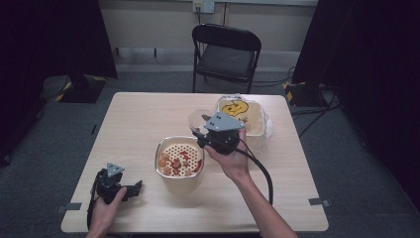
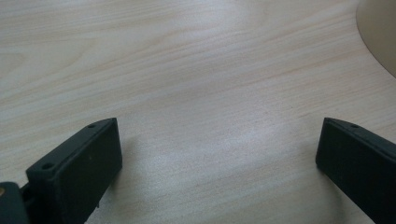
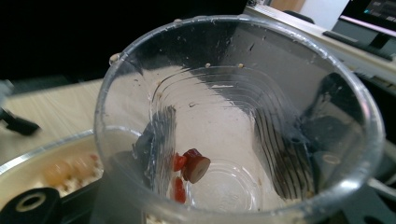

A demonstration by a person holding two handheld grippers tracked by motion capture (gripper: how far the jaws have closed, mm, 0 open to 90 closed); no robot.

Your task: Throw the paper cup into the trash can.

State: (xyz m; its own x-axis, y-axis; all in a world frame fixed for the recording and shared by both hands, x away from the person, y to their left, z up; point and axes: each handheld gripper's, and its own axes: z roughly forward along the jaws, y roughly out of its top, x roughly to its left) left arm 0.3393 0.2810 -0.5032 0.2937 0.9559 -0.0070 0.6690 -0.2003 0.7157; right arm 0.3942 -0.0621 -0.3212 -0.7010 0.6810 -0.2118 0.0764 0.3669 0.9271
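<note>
Right claw [image 1: 200, 130] clamps a clear plastic cup [image 3: 233, 126], one black jaw outside each wall, seen through the plastic in the right gripper view. Cup is lifted off the table [image 1: 138, 119] and tipped, mouth facing the camera. Inside: a few red pieces [image 3: 191, 165] stuck near the bottom, small crumbs on the walls, otherwise nearly emptied. Just below and left of the claw sits a metal bowl [image 1: 179, 171] with a perforated strainer insert [image 1: 184, 148], holding orange and red pieces; its rim also shows under the cup in the right gripper view. Behind the claw, a clear container [image 1: 257, 116] with a yellow item inside. Left claw [image 2: 217, 154] is well apart at the near left of the table, jaws wide open, nothing between them, bare wood under it.

Judgement: pouring cup contents into the strainer looks mostly done; leftover red bits still need shaking out, then the cup gets set down. Left claw idle. Risk: thin cup may crush or slip.
</note>
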